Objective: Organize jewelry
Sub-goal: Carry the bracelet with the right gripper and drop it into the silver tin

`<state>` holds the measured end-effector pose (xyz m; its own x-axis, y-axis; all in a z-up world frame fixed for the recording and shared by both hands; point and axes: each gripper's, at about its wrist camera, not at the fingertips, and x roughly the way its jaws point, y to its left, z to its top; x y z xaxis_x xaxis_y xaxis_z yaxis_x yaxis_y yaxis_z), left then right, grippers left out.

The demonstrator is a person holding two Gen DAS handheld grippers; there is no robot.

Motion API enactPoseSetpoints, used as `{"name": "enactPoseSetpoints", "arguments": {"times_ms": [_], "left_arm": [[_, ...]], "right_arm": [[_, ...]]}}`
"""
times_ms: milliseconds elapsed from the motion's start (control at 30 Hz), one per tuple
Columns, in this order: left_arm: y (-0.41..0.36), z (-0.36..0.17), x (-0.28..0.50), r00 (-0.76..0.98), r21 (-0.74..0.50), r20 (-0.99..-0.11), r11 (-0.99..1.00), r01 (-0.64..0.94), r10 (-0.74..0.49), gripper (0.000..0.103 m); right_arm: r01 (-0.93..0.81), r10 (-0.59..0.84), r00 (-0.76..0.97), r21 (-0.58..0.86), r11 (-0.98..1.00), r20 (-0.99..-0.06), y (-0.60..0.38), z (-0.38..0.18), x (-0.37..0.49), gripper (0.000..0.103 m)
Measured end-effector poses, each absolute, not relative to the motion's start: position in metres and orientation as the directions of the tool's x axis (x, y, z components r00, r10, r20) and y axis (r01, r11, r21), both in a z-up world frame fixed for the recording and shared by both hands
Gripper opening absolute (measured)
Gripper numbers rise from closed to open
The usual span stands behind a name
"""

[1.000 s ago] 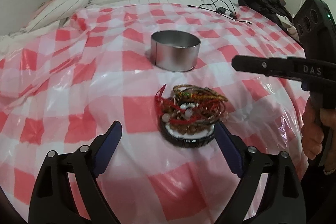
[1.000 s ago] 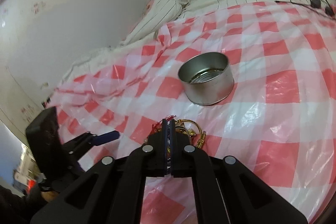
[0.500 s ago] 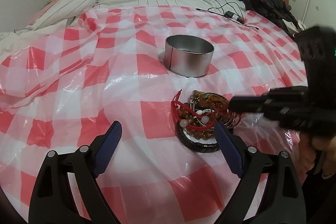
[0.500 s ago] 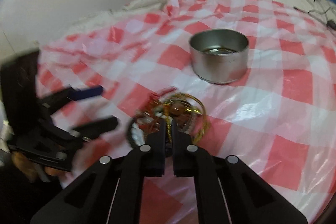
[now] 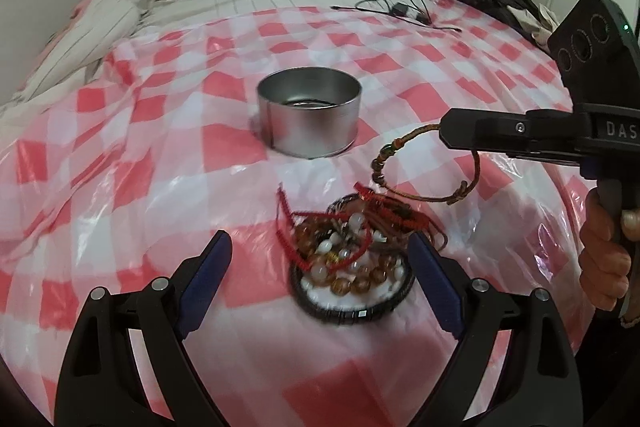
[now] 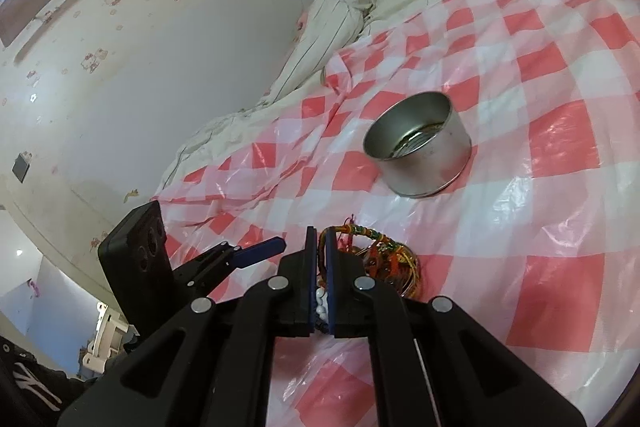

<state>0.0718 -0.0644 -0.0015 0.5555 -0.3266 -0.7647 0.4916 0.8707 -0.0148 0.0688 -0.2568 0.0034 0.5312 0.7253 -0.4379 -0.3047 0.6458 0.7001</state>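
We hold our left hand-held gripper point(image 5: 316, 267) angled steeply downward, its two blue-padded fingers point(image 5: 206, 273) spread wide with nothing pressed between them. Our right hand-held gripper point(image 5: 442, 131) reaches in from the right side, nearly level, its jaws closed together on a thin braided bracelet point(image 5: 424, 167) that dangles from the tip. Our right hand point(image 5: 604, 259) wraps around its handle.

right gripper point(image 6: 319, 247) apparently pinching a braided bracelet point(image 6: 362, 231).
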Motion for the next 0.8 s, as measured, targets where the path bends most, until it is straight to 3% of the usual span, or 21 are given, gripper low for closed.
{"name": "enactPoseSetpoints", "arguments": {"times_ms": [200, 433, 533, 567, 600, 667, 800], "left_arm": [[-0.084, -0.003, 0.086, 0.493, -0.049, -0.779, 0.822, 0.567, -0.386, 0.07], [-0.111, -0.004, 0.1, 0.507, 0.042, -0.796, 0.806, 0.59, -0.33, 0.067], [-0.123, -0.011, 0.107, 0.463, 0.037, -0.822, 0.78, 0.625, -0.332, 0.043], [-0.125, -0.016, 0.11, 0.428, 0.012, -0.839, 0.774, 0.633, -0.336, 0.021], [-0.127, -0.02, 0.111, 0.417, 0.018, -0.85, 0.774, 0.633, -0.322, 0.013], [-0.127, -0.019, 0.108, 0.422, 0.031, -0.848, 0.763, 0.645, -0.322, 0.009], [-0.114, -0.002, 0.108, 0.414, -0.052, -0.821, 0.774, 0.631, -0.393, 0.007]], "right_arm": [[-0.252, 0.695, 0.579, 0.717, 0.65, -0.426, -0.274, 0.0, 0.068, 0.005], [-0.232, 0.691, 0.587, 0.731, 0.642, -0.421, -0.28, -0.005, 0.07, 0.005], [-0.227, 0.689, 0.589, 0.733, 0.641, -0.421, -0.281, -0.005, 0.07, 0.005], [-0.225, 0.69, 0.59, 0.735, 0.639, -0.419, -0.282, -0.006, 0.07, 0.005], [-0.224, 0.69, 0.59, 0.736, 0.639, -0.42, -0.282, -0.006, 0.071, 0.005], [-0.222, 0.687, 0.592, 0.734, 0.642, -0.422, -0.282, -0.006, 0.071, 0.005], [-0.22, 0.684, 0.596, 0.733, 0.644, -0.421, -0.283, -0.006, 0.07, 0.005]]}}
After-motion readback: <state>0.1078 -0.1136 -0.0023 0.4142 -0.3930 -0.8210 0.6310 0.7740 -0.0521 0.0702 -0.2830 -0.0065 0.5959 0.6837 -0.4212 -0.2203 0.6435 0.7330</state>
